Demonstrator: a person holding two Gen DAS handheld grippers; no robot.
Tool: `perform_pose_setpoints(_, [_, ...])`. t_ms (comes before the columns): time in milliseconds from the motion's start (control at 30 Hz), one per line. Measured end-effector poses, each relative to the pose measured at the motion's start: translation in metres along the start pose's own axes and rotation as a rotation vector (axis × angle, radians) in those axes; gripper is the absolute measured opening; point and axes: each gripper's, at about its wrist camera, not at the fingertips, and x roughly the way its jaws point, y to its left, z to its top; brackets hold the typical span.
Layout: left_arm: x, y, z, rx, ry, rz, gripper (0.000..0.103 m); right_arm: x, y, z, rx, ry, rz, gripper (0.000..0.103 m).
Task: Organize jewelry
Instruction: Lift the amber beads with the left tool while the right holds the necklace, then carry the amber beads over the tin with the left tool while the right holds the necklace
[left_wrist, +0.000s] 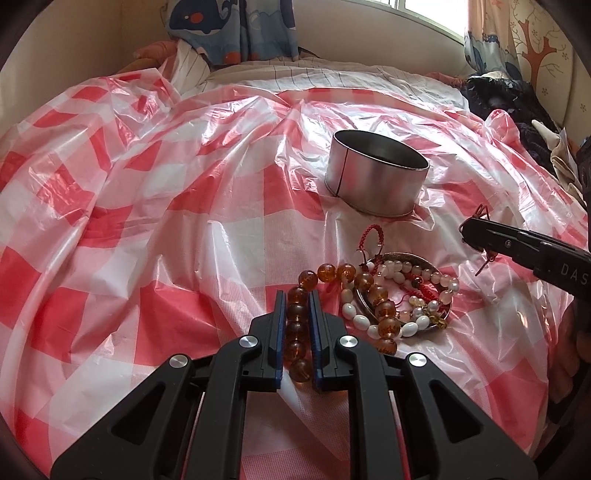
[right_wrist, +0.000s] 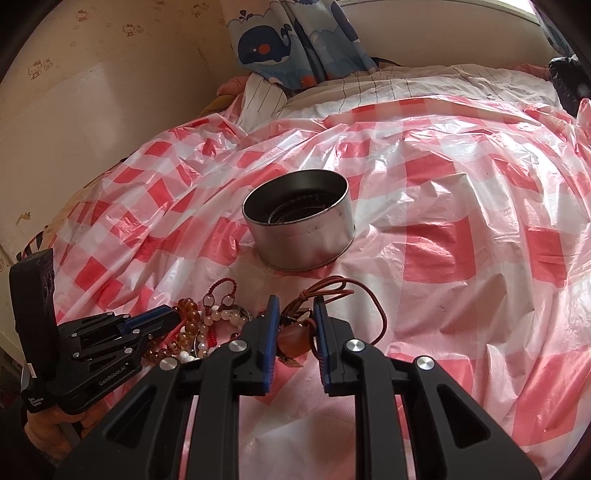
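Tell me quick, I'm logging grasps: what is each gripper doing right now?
Left gripper: closed on the amber bead bracelet.
Right gripper: closed on the brown cord necklace with its pendant.

Glossy crinkled plastic sheet (left_wrist: 184, 229) covering bed, round tin (left_wrist: 376, 177) showing brushed matt metal, amber beads (left_wrist: 297, 325) gleaming glassy and translucent, white beads (left_wrist: 360, 319) looking smooth, red cord bracelet (left_wrist: 371, 236) appearing braided.

On my left gripper (right_wrist: 155, 321), seen from the right wrist camera, white lettering on the black body reads "GenRoboLAI", as near as I can make it out. Lower on its handle sits a small white label whose print is too small to read. From the left wrist camera, my right gripper (left_wrist: 469, 230) shows the letters "DAS" at the picture's edge.
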Motion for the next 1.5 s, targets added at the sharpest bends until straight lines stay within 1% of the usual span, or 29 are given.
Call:
perform_pose_setpoints(300, [-0.005, -0.004, 0.002, 0.029, -0.024, 0.018, 0.011, 0.003, 0.002, -0.001, -0.008, 0.005, -0.006, 0.019])
perform_pose_setpoints(400, [-0.007, -0.005, 0.003, 0.034, -0.037, 0.009, 0.011, 0.005, 0.002, -0.002, -0.014, 0.010, -0.009, 0.019])
perform_pose_setpoints(433, [-0.009, -0.005, 0.004, 0.031, -0.042, -0.003, 0.011, 0.005, 0.002, -0.002, -0.015, 0.010, -0.010, 0.019])
perform_pose_setpoints(467, [-0.011, -0.004, 0.005, 0.025, -0.044, -0.019, 0.006, 0.005, 0.002, -0.002, -0.014, 0.009, -0.009, 0.019])
perform_pose_setpoints(567, [-0.018, -0.002, 0.012, -0.004, -0.057, -0.097, 0.002, 0.005, 0.002, -0.001, -0.011, 0.001, -0.001, 0.019])
perform_pose_setpoints(600, [-0.021, -0.002, 0.016, -0.016, -0.063, -0.132, 0.002, 0.003, 0.001, 0.000, -0.006, -0.009, 0.008, 0.019])
perform_pose_setpoints(700, [-0.029, -0.003, 0.030, -0.032, -0.086, -0.182, 0.001, -0.004, -0.002, 0.005, 0.014, -0.041, 0.042, 0.019])
perform_pose_setpoints(800, [-0.036, -0.006, 0.043, -0.040, -0.106, -0.200, 0.001, -0.007, -0.002, 0.010, 0.020, -0.057, 0.051, 0.019])
perform_pose_setpoints(1033, [-0.045, -0.021, 0.082, -0.058, -0.146, -0.250, 0.001, -0.009, 0.001, 0.017, 0.023, -0.061, 0.085, 0.019])
perform_pose_setpoints(1100, [-0.050, -0.022, 0.088, -0.054, -0.157, -0.243, 0.001, -0.011, -0.003, 0.020, 0.042, -0.066, 0.102, 0.019])
perform_pose_setpoints(1167, [-0.052, -0.018, 0.086, -0.043, -0.147, -0.209, 0.001, -0.012, -0.008, 0.021, 0.069, -0.066, 0.111, 0.020])
perform_pose_setpoints(1233, [-0.047, -0.010, 0.076, -0.032, -0.122, -0.162, 0.002, -0.012, -0.013, 0.019, 0.095, -0.057, 0.119, 0.020])
perform_pose_setpoints(1267, [-0.041, -0.006, 0.068, -0.026, -0.091, -0.147, 0.003, -0.012, -0.013, 0.019, 0.098, -0.056, 0.123, 0.020])
perform_pose_setpoints(1300, [-0.035, -0.002, 0.059, -0.023, -0.062, -0.128, 0.006, -0.013, -0.012, 0.019, 0.094, -0.057, 0.128, 0.020])
perform_pose_setpoints(1367, [-0.021, 0.003, 0.037, -0.006, 0.001, -0.088, 0.023, -0.015, -0.008, 0.019, 0.083, -0.059, 0.139, 0.020])
perform_pose_setpoints(1433, [-0.010, 0.003, 0.019, 0.011, 0.040, -0.076, 0.033, -0.017, -0.006, 0.018, 0.077, -0.058, 0.146, 0.020])
perform_pose_setpoints(1500, [0.001, 0.002, 0.006, 0.029, 0.072, -0.059, 0.034, -0.017, -0.005, 0.017, 0.079, -0.058, 0.153, 0.020])
